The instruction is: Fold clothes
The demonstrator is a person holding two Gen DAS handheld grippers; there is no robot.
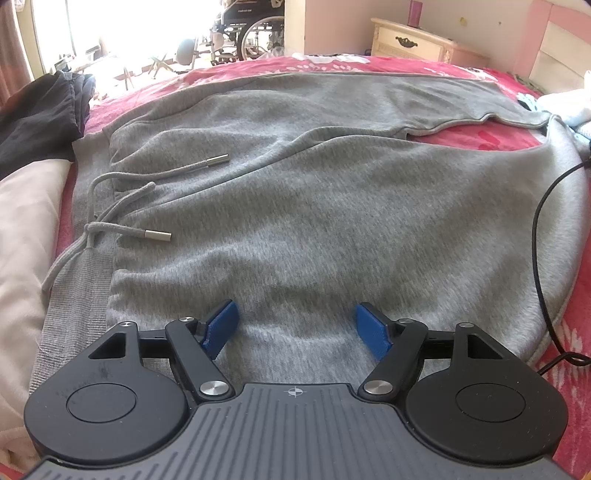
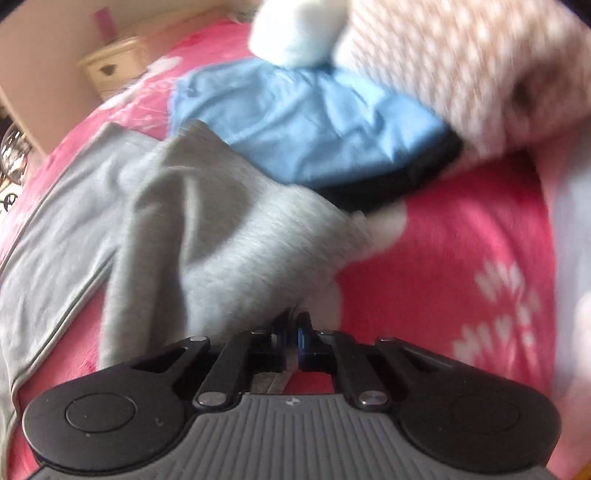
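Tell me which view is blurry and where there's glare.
Right wrist view: motion-smeared throughout, blue cloth and pink bedspread soft. Left wrist view: sharp on the grey pants, but the window top left is blown out white.

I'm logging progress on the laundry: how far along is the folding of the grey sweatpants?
Done: the grey sweatpants lie spread on the pink bedspread, legs apart, no fold visible. In hand: the right gripper is shut on a leg end, while the left gripper hovers open above the waist area. Left: every fold.
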